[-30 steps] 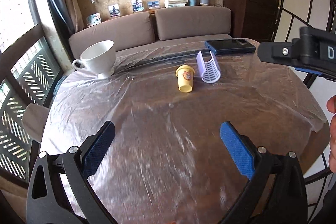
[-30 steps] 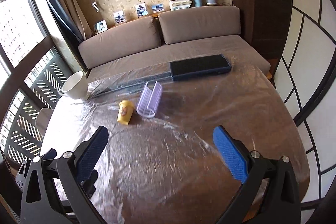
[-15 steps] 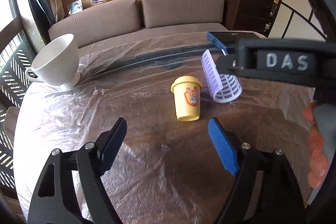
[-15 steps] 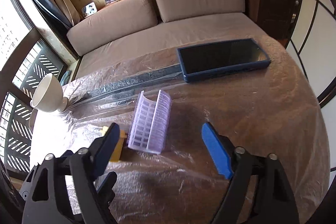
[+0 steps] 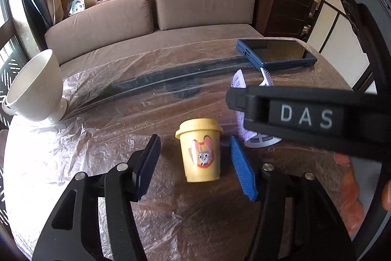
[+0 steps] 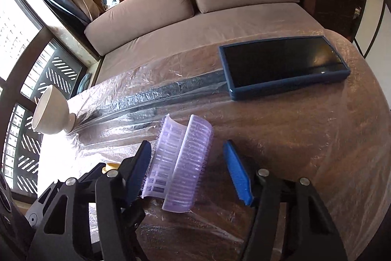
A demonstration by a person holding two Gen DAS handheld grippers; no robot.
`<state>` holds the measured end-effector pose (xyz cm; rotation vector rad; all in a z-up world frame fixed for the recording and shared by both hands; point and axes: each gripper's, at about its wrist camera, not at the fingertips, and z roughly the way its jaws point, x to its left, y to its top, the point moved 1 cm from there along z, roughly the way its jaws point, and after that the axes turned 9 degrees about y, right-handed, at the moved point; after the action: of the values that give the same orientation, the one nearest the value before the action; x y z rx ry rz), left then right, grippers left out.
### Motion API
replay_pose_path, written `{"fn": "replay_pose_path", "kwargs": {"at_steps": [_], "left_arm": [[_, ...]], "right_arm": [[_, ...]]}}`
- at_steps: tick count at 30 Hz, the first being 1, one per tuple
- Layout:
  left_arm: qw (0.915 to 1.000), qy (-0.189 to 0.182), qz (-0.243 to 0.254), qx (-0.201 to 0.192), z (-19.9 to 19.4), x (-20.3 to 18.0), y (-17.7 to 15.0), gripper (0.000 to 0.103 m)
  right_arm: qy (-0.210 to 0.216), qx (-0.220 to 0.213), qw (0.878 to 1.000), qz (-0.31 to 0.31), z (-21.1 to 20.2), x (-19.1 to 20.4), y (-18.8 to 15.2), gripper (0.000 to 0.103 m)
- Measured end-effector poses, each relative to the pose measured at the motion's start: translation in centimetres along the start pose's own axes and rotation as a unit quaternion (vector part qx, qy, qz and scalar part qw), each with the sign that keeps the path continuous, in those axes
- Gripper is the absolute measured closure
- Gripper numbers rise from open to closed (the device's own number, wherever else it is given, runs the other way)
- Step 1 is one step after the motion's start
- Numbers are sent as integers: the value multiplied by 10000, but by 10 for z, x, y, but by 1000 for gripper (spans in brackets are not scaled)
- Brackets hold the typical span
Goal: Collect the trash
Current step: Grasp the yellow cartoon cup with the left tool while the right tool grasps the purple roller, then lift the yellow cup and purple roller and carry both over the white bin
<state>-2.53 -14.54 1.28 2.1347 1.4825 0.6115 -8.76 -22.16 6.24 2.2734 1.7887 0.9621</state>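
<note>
A small yellow lidded cup (image 5: 200, 151) with a rabbit sticker stands upright on the film-covered table (image 5: 97, 143). My left gripper (image 5: 195, 163) straddles it; its jaws are closing, and a gap still shows on each side of the cup. A lilac ribbed hair roller (image 6: 180, 163) lies between the jaws of my right gripper (image 6: 187, 170), which are also closing. The black finger (image 6: 139, 168) is at the roller's left edge and the blue pad (image 6: 237, 173) stands apart. The yellow cup's lid (image 6: 111, 166) peeks out behind that black finger.
A white footed cup (image 5: 34, 89) stands at the table's left edge. A dark blue tablet (image 6: 283, 62) lies at the far right. The right tool's black housing marked DAS (image 5: 305, 114) crosses the left wrist view, with a hand (image 5: 347, 187) below it. A brown sofa (image 5: 151, 16) runs behind.
Both grippers came forward and down to the table and their jaws narrowed. The yellow cup now sits between the left jaws and the roller between the right jaws.
</note>
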Motion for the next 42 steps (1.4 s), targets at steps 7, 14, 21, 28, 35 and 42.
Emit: {"fn": "replay_pose_path", "kwargs": {"at_steps": [7,14,21,28,35,42], "left_arm": [[9999,-23,-111,61,2,9,6,63],[9996,55,-250,80,2,12,8,65],[9995,86,-309,48,-1,16,9,65],[9990,15,-438,46,-6,18,8,65],[9981,15,-612,53,-15,20,3,65],[9973,26,-732,-8,-28,23,-6,65]], "right_arm": [[48,-45,9998,-197,-2,2,-2,60],[-34,-138,9989,-450,-7,5,-9,60],[97,-278,9987,-412,-20,2,-12,60],[138,-296,9985,-436,-28,2,-19,60],[206,-338,9981,-465,-41,4,-27,60],[285,-301,9980,-472,-51,5,-42,60]]}}
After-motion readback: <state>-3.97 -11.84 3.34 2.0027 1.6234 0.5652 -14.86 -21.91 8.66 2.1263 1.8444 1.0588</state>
